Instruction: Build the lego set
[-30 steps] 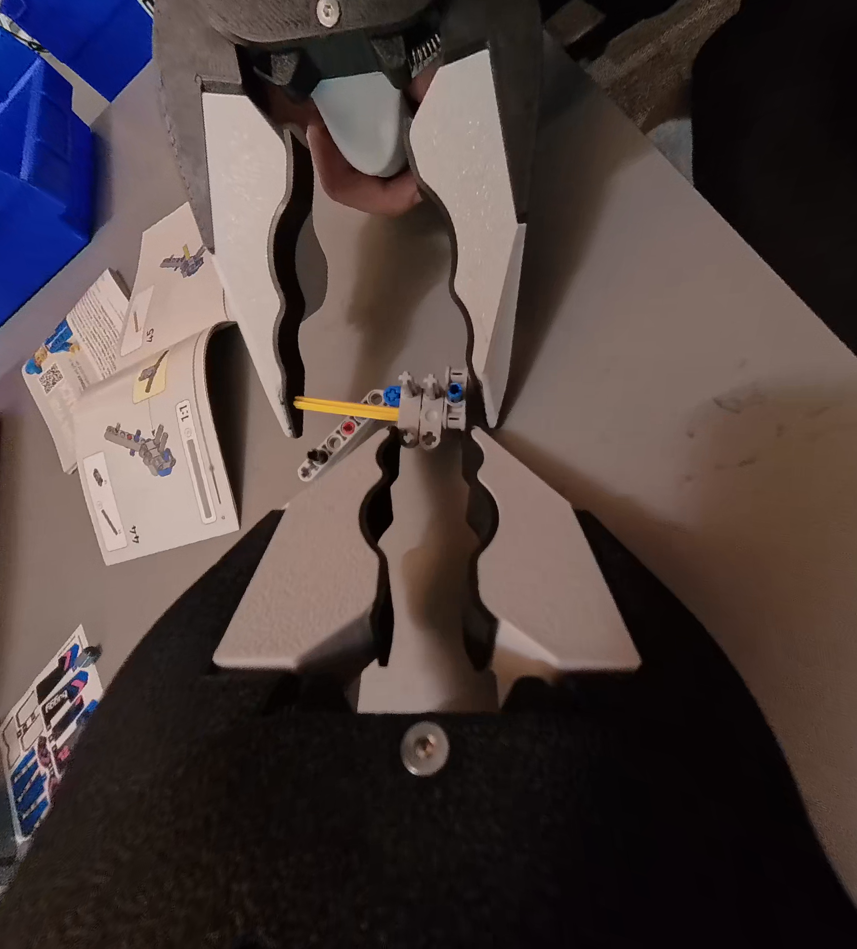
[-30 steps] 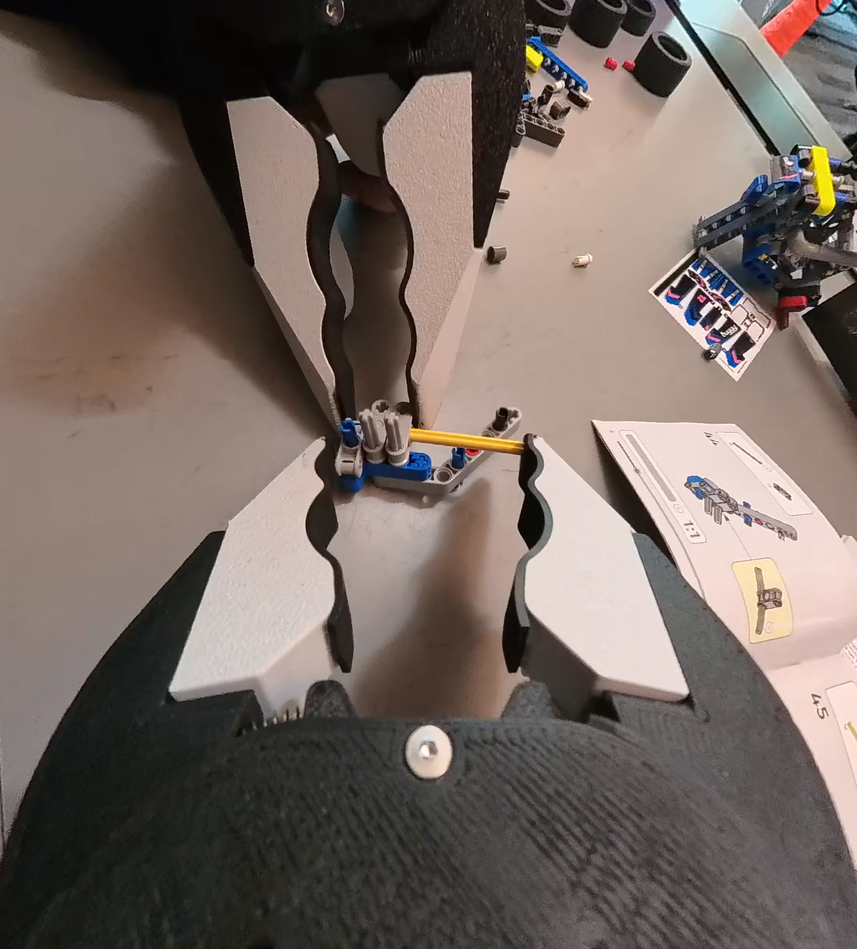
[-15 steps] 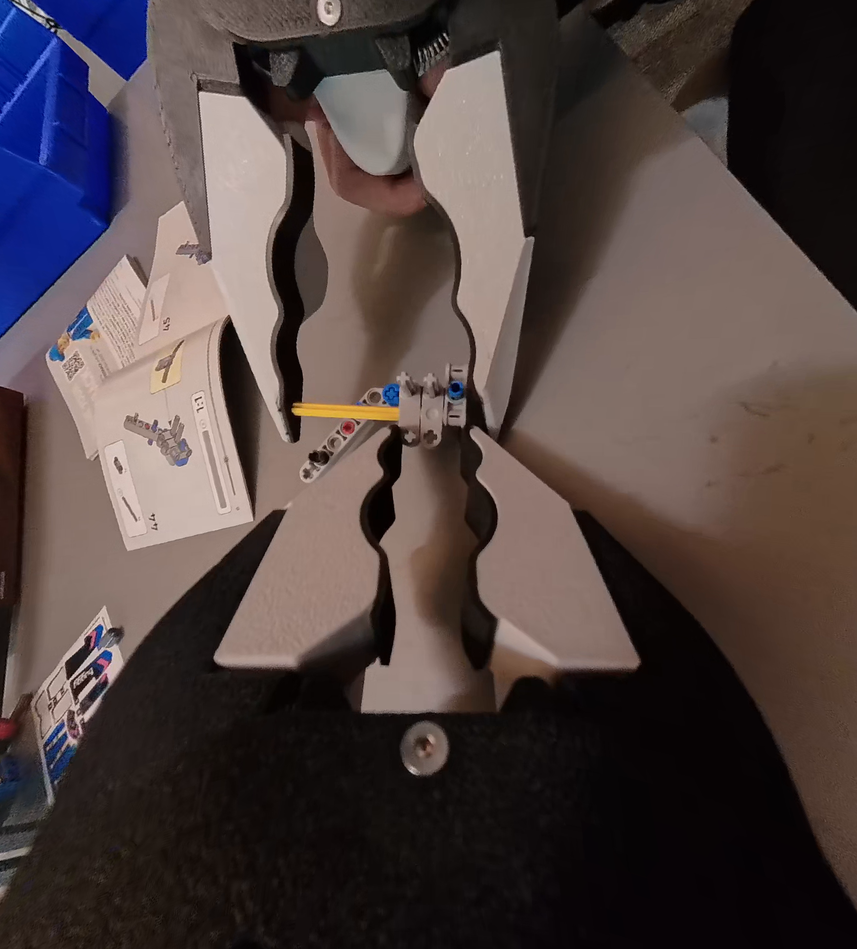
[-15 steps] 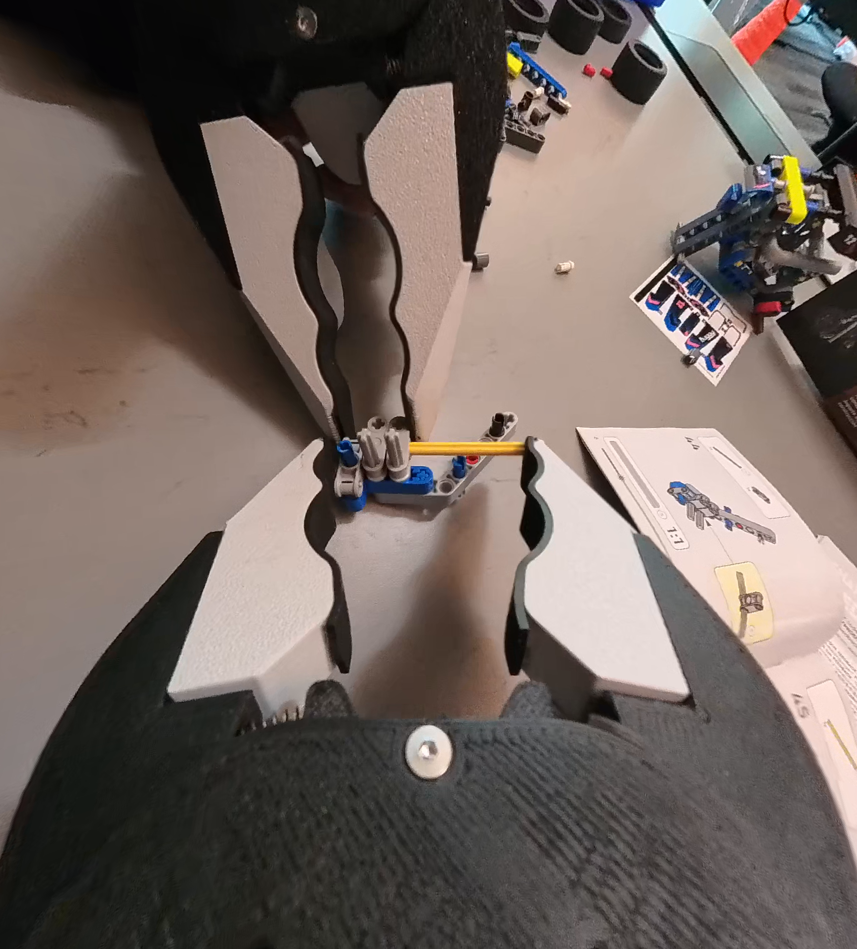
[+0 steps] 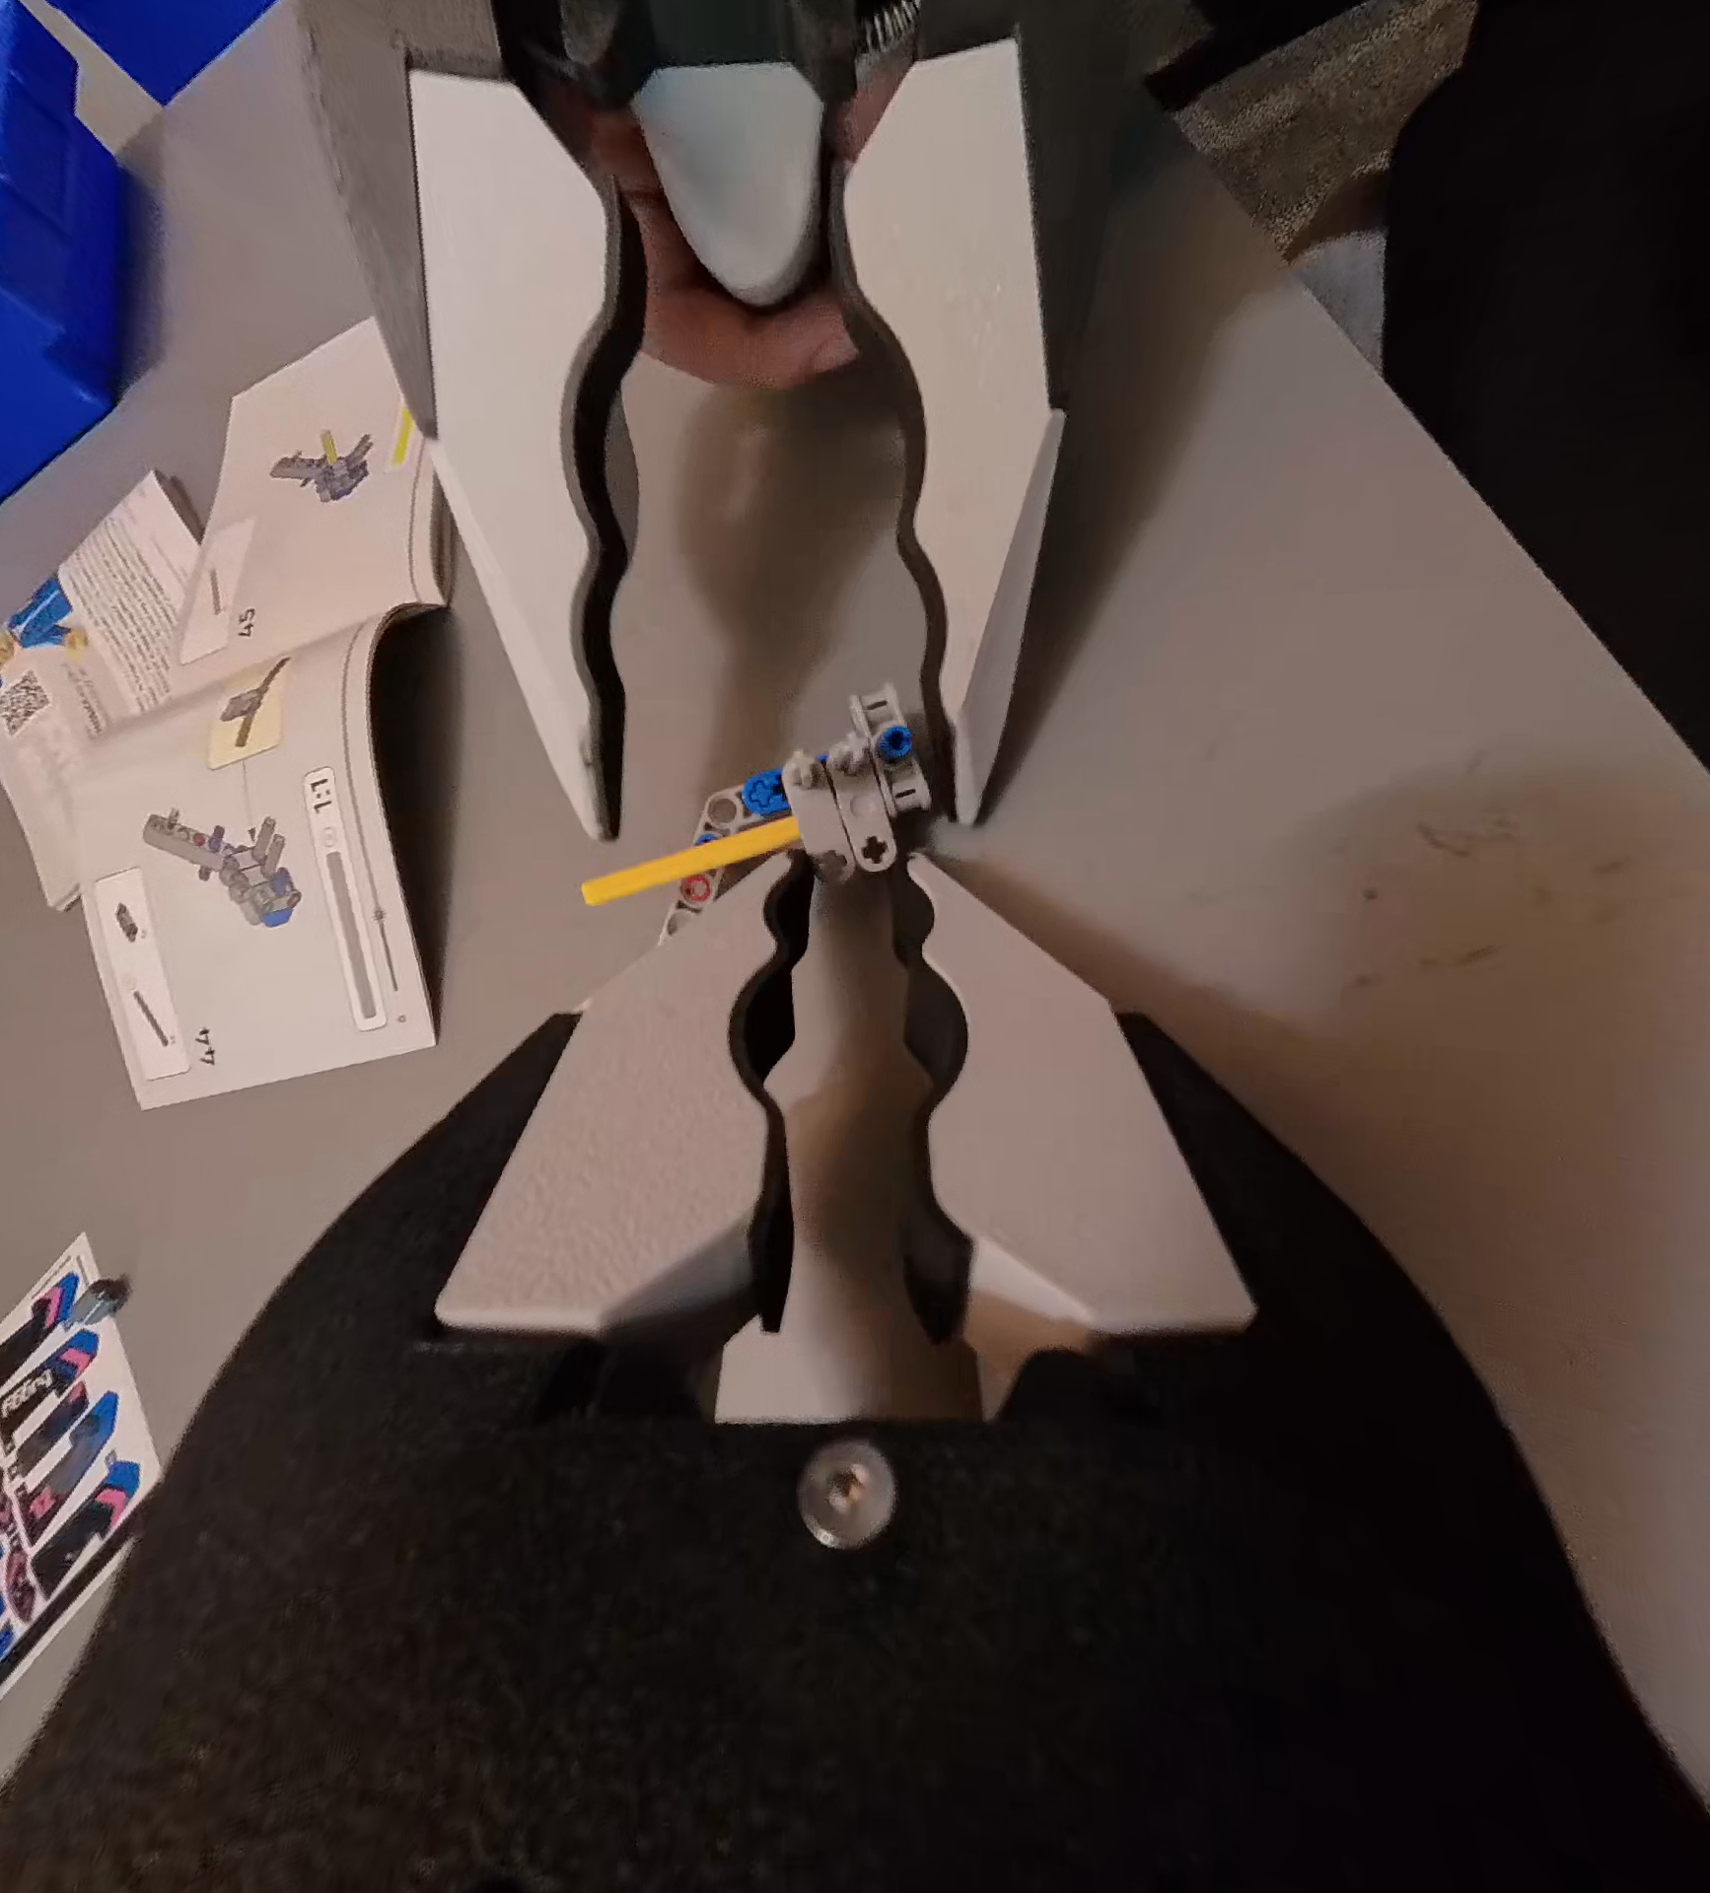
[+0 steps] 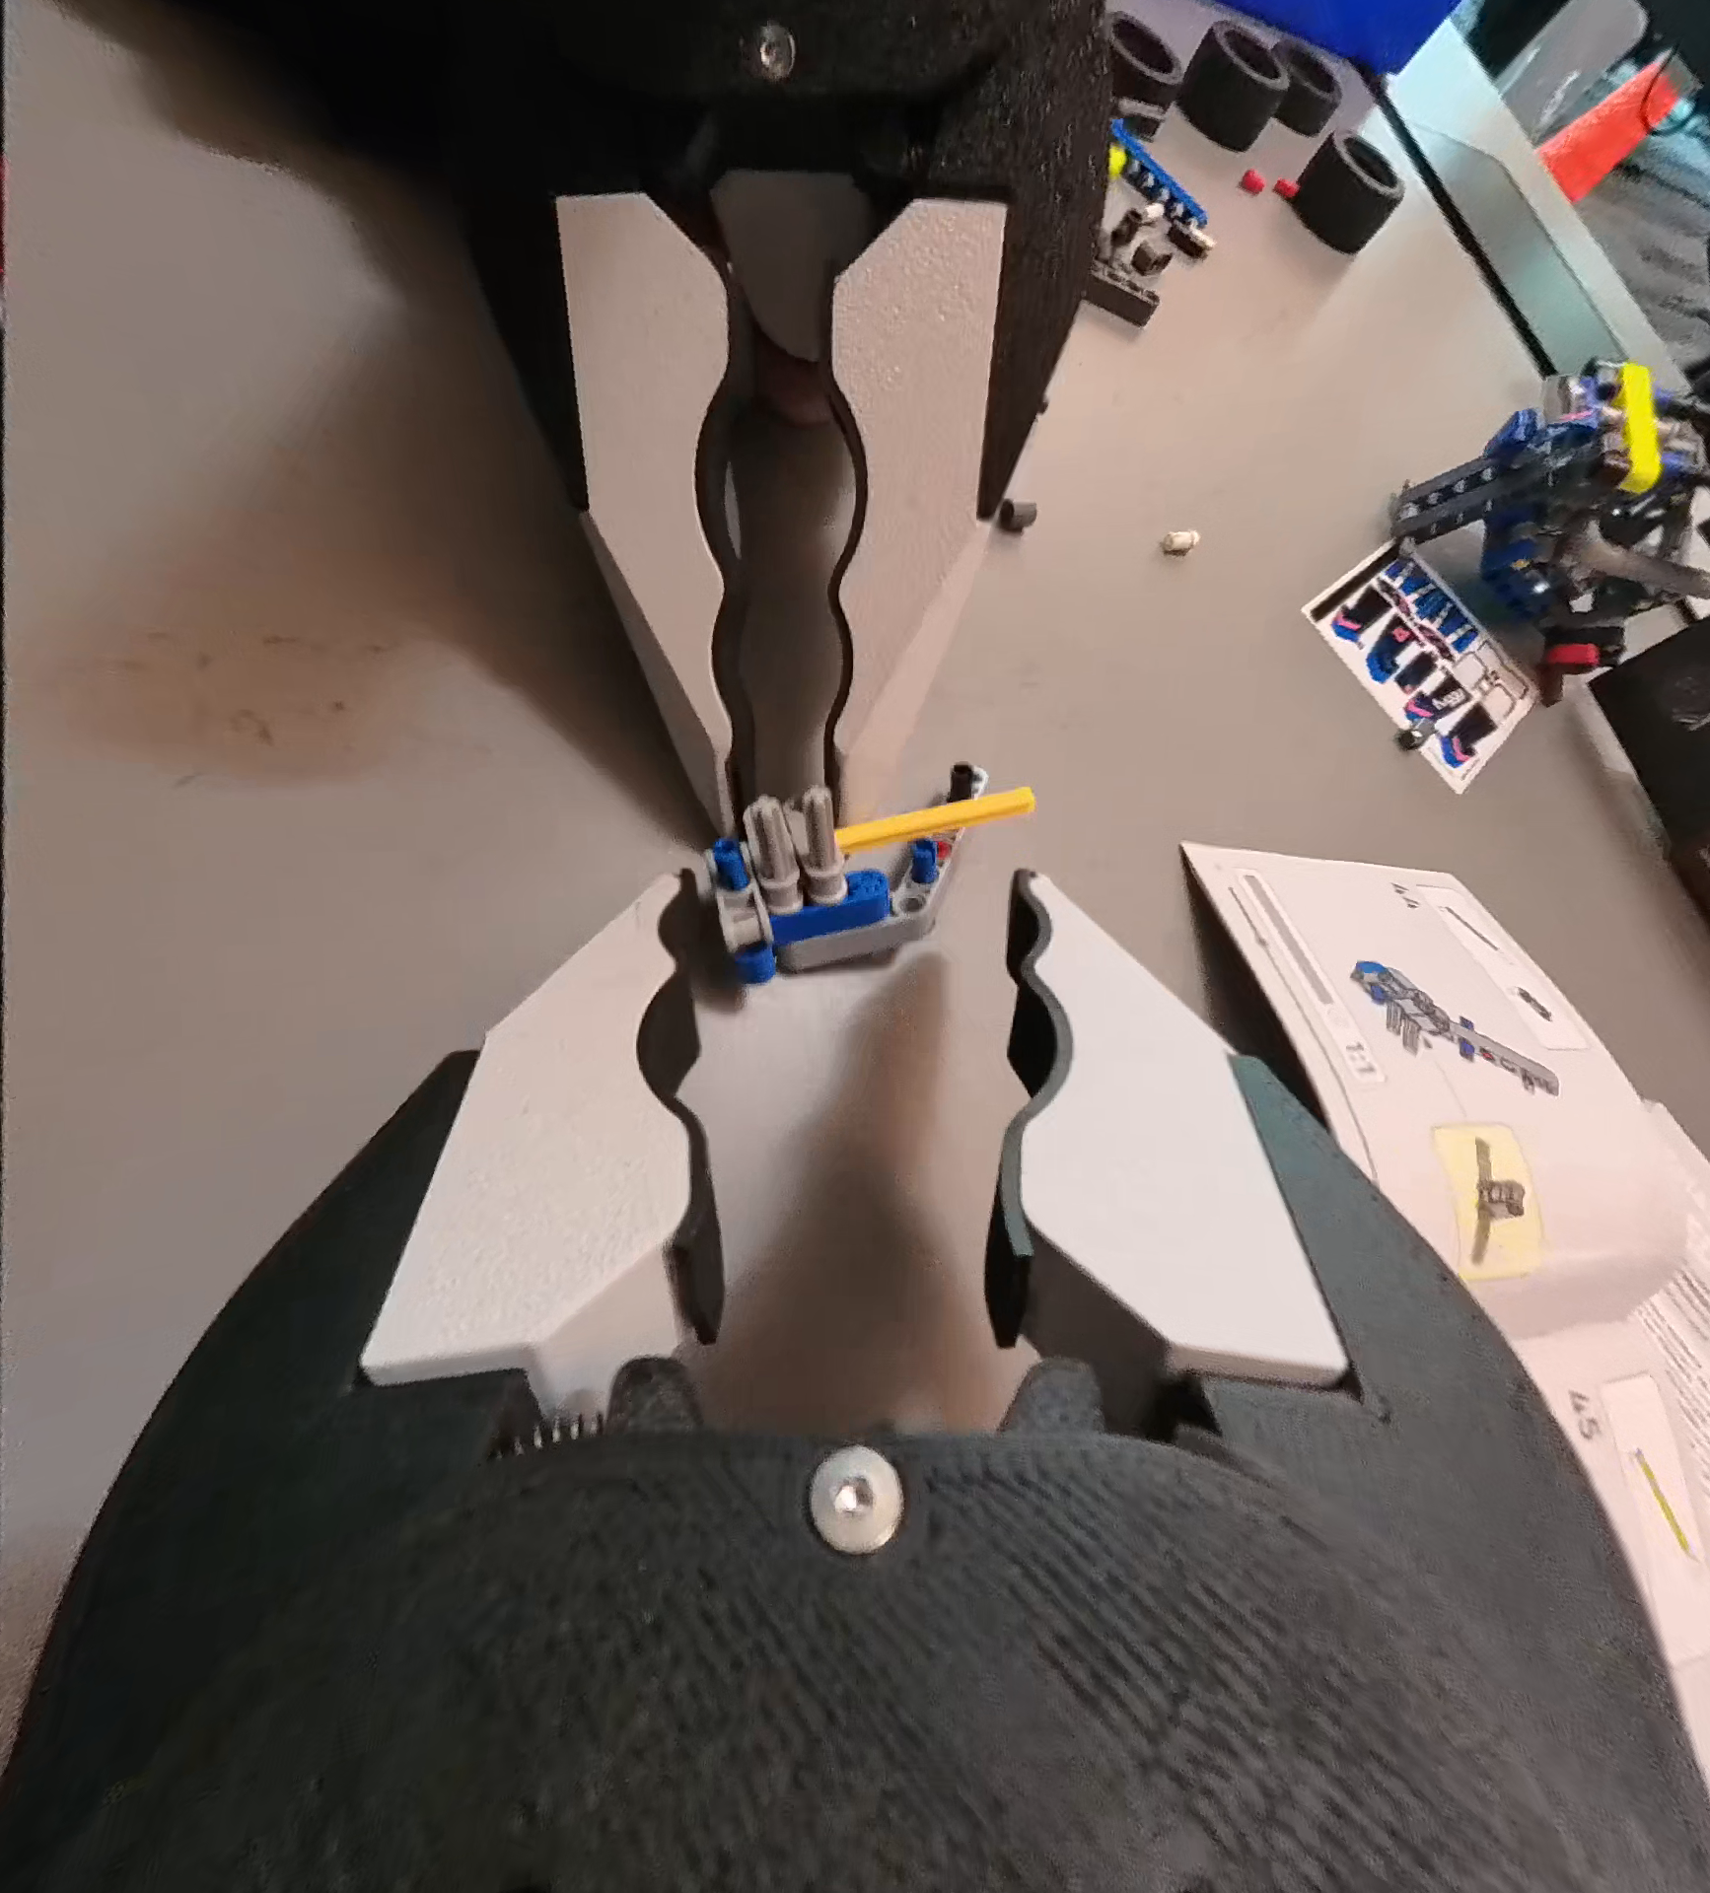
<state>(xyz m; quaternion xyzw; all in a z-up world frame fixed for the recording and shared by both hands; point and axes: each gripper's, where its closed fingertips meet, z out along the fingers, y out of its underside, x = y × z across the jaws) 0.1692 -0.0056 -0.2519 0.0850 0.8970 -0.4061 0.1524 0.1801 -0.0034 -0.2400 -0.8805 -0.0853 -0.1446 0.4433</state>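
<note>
The left gripper [image 5: 856,871] is pinching the small grey-and-blue lego assembly [image 5: 846,804] between its fingertips, holding it just above the grey table [image 5: 1343,779]; a yellow axle [image 5: 687,866] is sticking out sideways from it. The right gripper [image 6: 846,891] is facing it with fingers spread wide, gripping nothing; an open instruction booklet [image 6: 1445,1065] is lying beside it.

Workshop bench: grey table [image 6: 1189,359], blue bins [image 5: 1,236], instruction booklet [image 5: 246,819].
</note>
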